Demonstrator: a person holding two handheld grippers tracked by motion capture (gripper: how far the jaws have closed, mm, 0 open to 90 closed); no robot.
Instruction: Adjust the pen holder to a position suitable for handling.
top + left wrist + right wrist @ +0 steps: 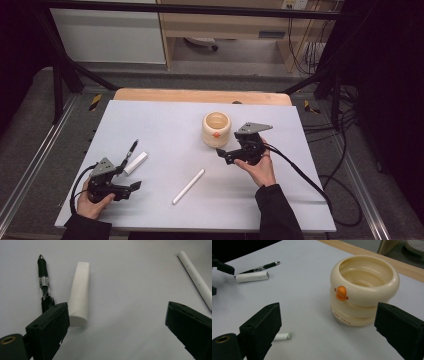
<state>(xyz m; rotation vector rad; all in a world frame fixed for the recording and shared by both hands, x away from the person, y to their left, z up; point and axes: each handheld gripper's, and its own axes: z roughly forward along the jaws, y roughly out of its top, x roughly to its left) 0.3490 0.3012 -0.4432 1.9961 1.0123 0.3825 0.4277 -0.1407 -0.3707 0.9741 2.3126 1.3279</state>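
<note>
The cream cup (216, 129) is standing upright on the pale grey table (165, 125), and we are taking it as our landmark: a glossy plastic pot shaped like stacked rounded rings, with a wide open mouth and a small orange beak-like knob (341, 293) on its side. We are holding the right gripper (225, 153) just beside the cup, on the near right of it, and its two blocky matt black jaws are standing wide apart with nothing between them. In the right gripper view the cup (362, 290) is sitting just beyond the jaws, not touched by them. Nearer to us than the cup, a long thin white tube (188, 186) is lying flat on the table, smooth and round in section. Well to the left of the cup, a short white flattened bar (135, 163) is lying beside a slim black pen (130, 151) with a clear middle band. We are resting the left gripper (131, 187) farther left and nearer still, its jaws also gaping open and holding nothing, with the white bar (79, 293) just ahead of its left jaw
</note>
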